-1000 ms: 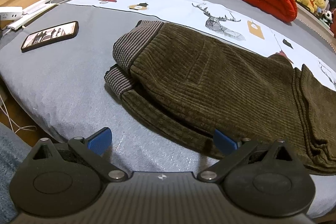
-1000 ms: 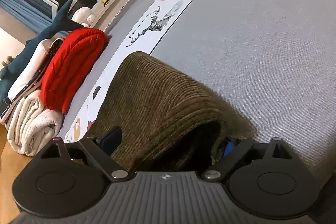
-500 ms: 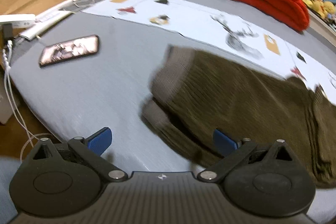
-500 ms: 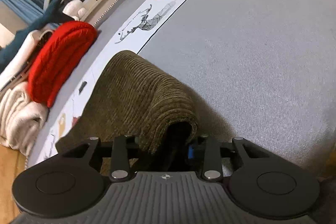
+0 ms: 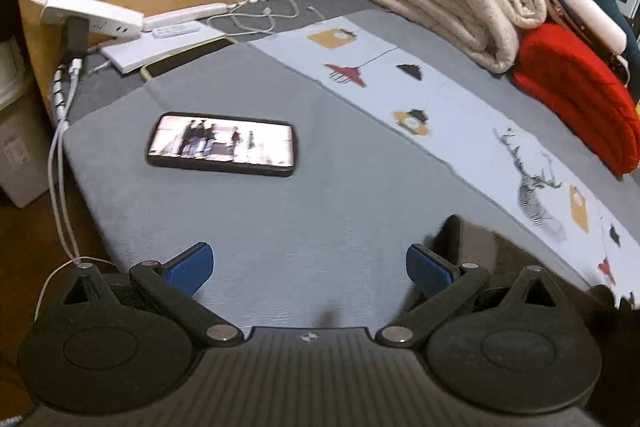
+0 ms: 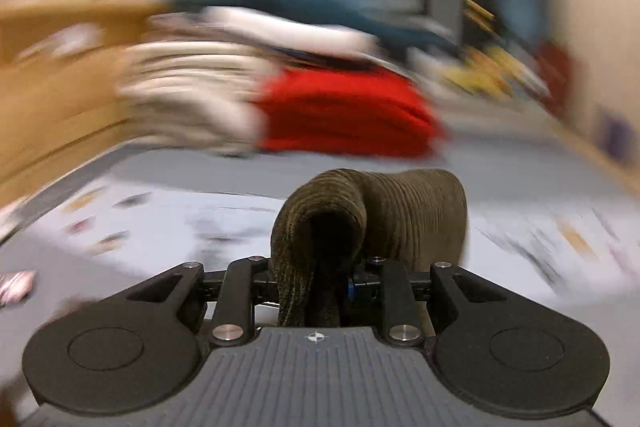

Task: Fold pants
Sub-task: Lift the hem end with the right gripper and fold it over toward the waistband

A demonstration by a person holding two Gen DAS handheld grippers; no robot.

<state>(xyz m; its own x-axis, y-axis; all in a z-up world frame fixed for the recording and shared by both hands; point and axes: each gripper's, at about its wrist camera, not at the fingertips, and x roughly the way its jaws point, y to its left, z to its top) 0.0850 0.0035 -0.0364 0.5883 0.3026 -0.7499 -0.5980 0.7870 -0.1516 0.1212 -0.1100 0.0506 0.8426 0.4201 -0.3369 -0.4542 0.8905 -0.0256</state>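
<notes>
Carrying one end of the pants over, my other claw standing ready

My right claw [image 6: 316, 287] is clamped on a bunched fold of the brown pants [image 6: 372, 215], which arch up just ahead of it, lifted so that end can travel over the bed [image 5: 320, 195]. My left claw [image 5: 308, 267] gapes empty, pants edge [image 5: 476, 247] by its right finger, phone [image 5: 222, 145] farther ahead to the left.

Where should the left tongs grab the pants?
Judging from what shows, the blurred dark edge of the pants beside the left tongs, approached from their right. The fabric lies low on the mattress, so slide one finger under. The right tongs already clamp a bunched fold.
</notes>
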